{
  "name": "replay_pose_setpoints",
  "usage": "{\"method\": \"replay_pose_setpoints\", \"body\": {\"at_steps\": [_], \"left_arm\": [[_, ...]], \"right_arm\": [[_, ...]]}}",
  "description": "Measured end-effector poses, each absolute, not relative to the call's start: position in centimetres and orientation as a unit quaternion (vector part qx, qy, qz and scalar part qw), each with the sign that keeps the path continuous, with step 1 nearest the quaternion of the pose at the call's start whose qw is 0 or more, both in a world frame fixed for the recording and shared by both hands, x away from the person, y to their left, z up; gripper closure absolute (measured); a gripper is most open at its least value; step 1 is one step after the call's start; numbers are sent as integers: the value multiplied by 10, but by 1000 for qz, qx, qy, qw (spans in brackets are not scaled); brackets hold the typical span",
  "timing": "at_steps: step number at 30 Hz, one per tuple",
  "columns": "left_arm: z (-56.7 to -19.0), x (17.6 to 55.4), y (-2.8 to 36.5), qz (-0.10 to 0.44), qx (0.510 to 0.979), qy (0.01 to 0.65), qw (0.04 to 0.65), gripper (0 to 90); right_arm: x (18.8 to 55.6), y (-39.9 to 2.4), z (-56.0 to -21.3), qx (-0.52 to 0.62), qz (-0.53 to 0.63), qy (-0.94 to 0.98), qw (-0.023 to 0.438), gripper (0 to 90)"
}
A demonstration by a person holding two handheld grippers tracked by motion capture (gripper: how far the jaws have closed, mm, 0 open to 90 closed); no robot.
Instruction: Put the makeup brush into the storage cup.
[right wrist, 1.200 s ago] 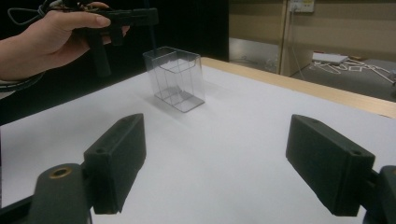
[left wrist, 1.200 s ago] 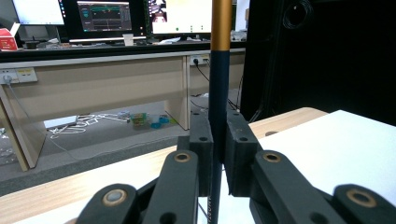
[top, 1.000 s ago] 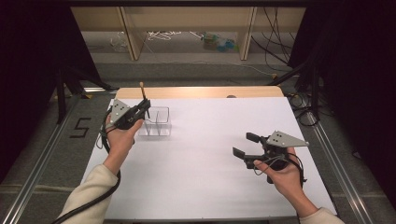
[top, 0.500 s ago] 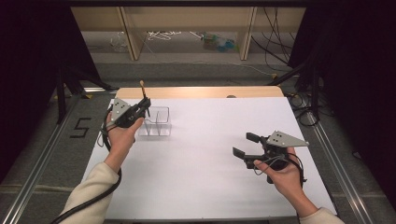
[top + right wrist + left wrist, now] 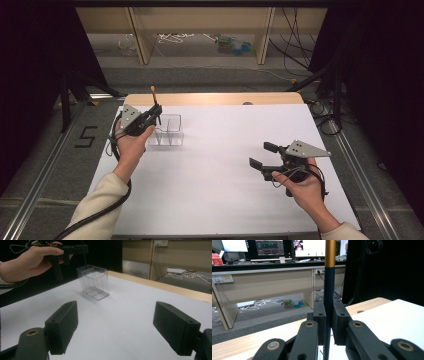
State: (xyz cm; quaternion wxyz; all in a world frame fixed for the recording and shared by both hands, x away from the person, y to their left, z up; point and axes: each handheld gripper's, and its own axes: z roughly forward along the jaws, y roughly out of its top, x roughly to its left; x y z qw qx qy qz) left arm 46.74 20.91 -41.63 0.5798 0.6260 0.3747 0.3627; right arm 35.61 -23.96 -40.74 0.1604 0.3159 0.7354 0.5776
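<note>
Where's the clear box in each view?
High view: clear box at upper left of the white table, just right of the left gripper.
Left gripper view: can't make it out; the fingers clamp an upright pen in the foreground.
Right gripper view: upper centre, under the pen.
Shared landmark: the table's wooden far edge.

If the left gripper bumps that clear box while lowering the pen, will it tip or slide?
The clear box looks thin-walled and empty, so probably light. It stands taller than its base on smooth white table, so a nudge near the rim would likely tip or skid it. The pen looks rigid.
</note>
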Motion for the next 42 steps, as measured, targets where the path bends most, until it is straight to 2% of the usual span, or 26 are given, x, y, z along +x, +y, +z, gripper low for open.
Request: {"method": "replay_pose_setpoints", "body": {"at_steps": [34,37,42], "left_arm": [[-423,477,204,355,625,385,578,826],[-423,478,204,360,628,381,575,826],[-425,479,204,356,629,385,574,826]], "right_arm": [[356,-240,-407,315,575,739,157,209],[357,-240,-408,308,577,738,167,209],[356,-240,-407,315,575,739,157,209]]}}
